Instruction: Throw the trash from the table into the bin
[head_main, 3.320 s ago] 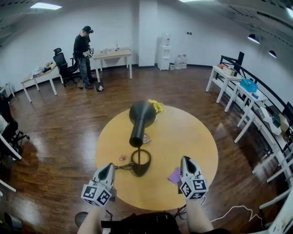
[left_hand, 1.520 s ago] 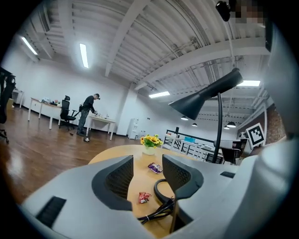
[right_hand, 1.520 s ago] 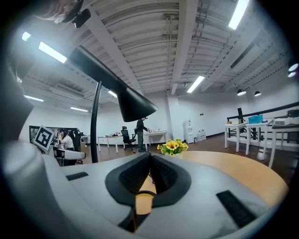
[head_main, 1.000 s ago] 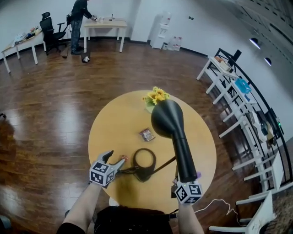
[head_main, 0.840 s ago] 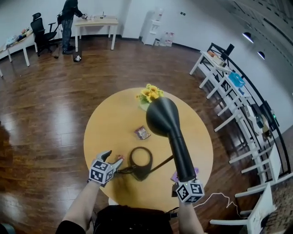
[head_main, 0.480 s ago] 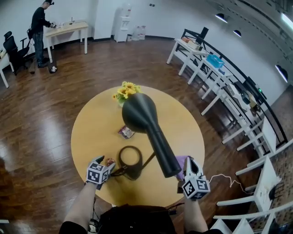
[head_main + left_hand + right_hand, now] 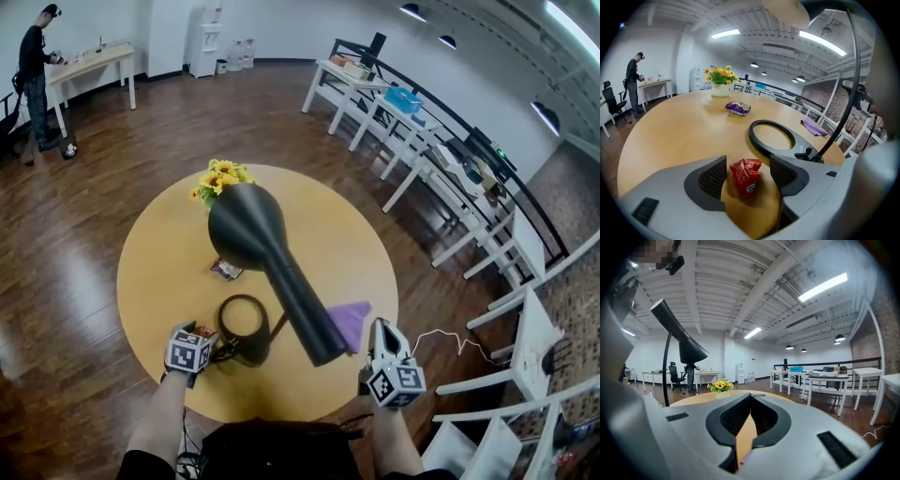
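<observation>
A big room has a shiny brown wood floor (image 7: 66,244), white walls (image 7: 164,23), white desks (image 7: 352,80) along one side and long bright lights (image 7: 823,287) overhead.

The round table (image 7: 319,234) bears flowers (image 7: 220,178), a lamp (image 7: 272,272), purple packet (image 7: 225,270), red wrapper (image 7: 746,174) and purple cloth (image 7: 352,319).

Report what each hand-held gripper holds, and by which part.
Nothing is held. The left hand-held gripper has its jaws apart around the red wrapper on the table, not pressing it; the right hand-held gripper is shut, empty.
</observation>
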